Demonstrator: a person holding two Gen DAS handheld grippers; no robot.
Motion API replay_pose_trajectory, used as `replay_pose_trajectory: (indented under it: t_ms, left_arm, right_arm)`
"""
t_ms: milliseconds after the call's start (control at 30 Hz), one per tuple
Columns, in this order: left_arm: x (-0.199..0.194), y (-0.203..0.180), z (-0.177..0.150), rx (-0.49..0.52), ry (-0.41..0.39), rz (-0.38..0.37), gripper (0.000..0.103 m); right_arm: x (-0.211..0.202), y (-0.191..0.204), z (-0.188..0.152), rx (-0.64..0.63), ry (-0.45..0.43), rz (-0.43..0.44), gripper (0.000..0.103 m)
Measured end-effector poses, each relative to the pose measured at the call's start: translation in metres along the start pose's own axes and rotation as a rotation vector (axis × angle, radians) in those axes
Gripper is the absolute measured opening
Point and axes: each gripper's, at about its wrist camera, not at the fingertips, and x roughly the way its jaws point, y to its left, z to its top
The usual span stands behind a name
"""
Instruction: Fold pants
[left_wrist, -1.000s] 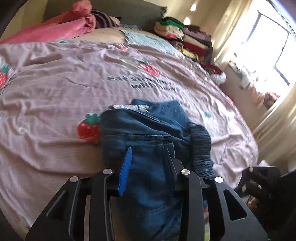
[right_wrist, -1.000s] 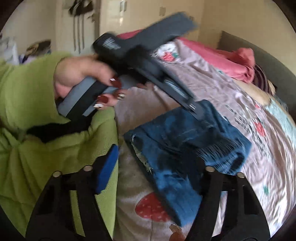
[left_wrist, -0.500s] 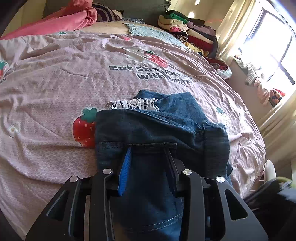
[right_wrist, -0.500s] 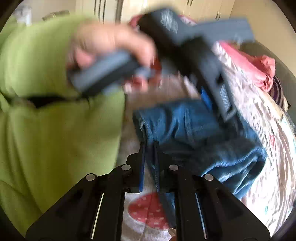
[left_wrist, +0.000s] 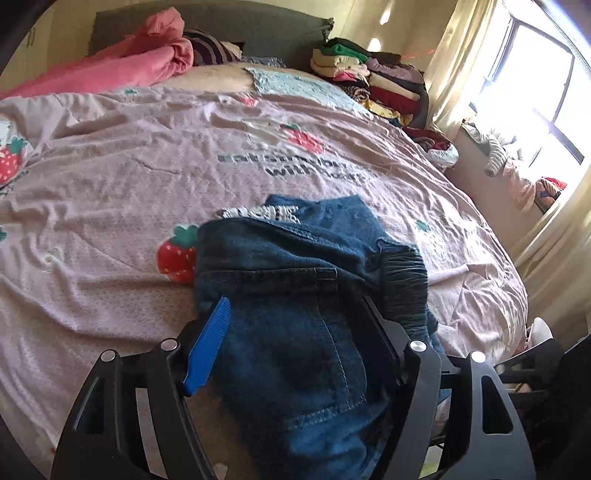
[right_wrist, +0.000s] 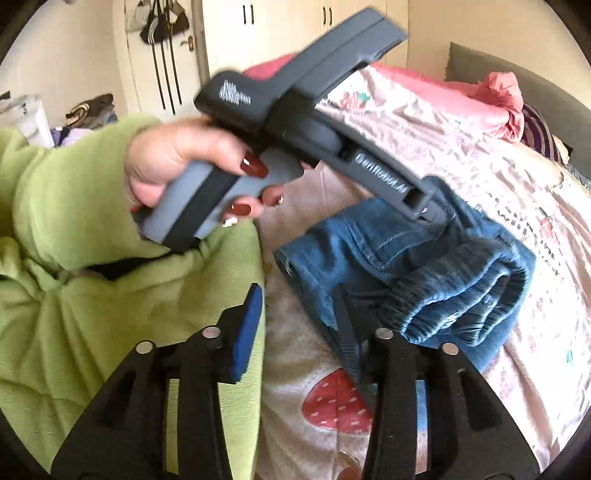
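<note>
The blue denim pants (left_wrist: 306, 280) lie folded into a compact bundle on the pink strawberry bedspread (left_wrist: 110, 177), near its front edge. My left gripper (left_wrist: 295, 317) is open, its fingers straddling the near end of the bundle just above the denim. In the right wrist view the pants (right_wrist: 424, 258) lie right of centre, with the left gripper's grey body (right_wrist: 306, 122) over them, held by a hand with red nails. My right gripper (right_wrist: 299, 314) is open and empty, just in front of the pants' near edge.
The person's green sleeve and torso (right_wrist: 110, 295) fill the left of the right wrist view. A pink duvet (left_wrist: 122, 66) and a stack of folded clothes (left_wrist: 373, 81) sit at the bed's far end. A bright window (left_wrist: 535, 92) is at right.
My right gripper was shut on the pants' near edge half a second ago and has since opened and let go. My left gripper has opened wider over the bundle.
</note>
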Motion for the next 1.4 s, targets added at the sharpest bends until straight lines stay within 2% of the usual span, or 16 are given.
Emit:
replay_pose_trajectory:
  t_ms: [33,233,267,300,333,367,567,767,1100,1133,1400]
  left_arm:
    - [-0.004,0.001,0.000,-0.001,-0.006,0.007,0.081]
    - [-0.025,0.003,0.000,-0.003,-0.041,0.041,0.082]
    - [-0.028,0.002,0.000,0.002,-0.042,0.046,0.083]
    - [-0.030,0.002,-0.001,0.005,-0.043,0.048,0.084]
    - [-0.033,0.001,-0.001,0.005,-0.047,0.050,0.091]
    - [-0.036,0.000,-0.002,0.006,-0.052,0.052,0.091]
    - [-0.050,-0.006,-0.003,0.024,-0.067,0.053,0.092]
    - [-0.061,-0.012,-0.004,0.031,-0.086,0.059,0.092]
    - [-0.070,-0.013,-0.007,0.029,-0.095,0.076,0.092]
    - [-0.070,-0.013,-0.007,0.027,-0.095,0.077,0.099]
    - [-0.071,-0.011,-0.006,0.025,-0.093,0.084,0.098]
  right_arm:
    - [-0.006,0.000,0.002,0.002,-0.013,-0.008,0.038]
    - [-0.027,-0.014,0.009,0.058,-0.097,-0.067,0.045]
    - [-0.029,-0.014,0.011,0.069,-0.111,-0.079,0.050]
    - [-0.034,-0.019,0.013,0.085,-0.127,-0.094,0.052]
    - [-0.039,-0.022,0.014,0.098,-0.141,-0.108,0.056]
    - [-0.042,-0.023,0.011,0.107,-0.152,-0.120,0.060]
    - [-0.062,-0.033,0.017,0.177,-0.239,-0.205,0.070]
    - [-0.067,-0.044,0.017,0.212,-0.272,-0.242,0.081]
    - [-0.076,-0.059,0.016,0.298,-0.293,-0.324,0.086]
    - [-0.077,-0.061,0.015,0.310,-0.295,-0.329,0.086]
    - [-0.075,-0.075,0.009,0.387,-0.287,-0.362,0.086]
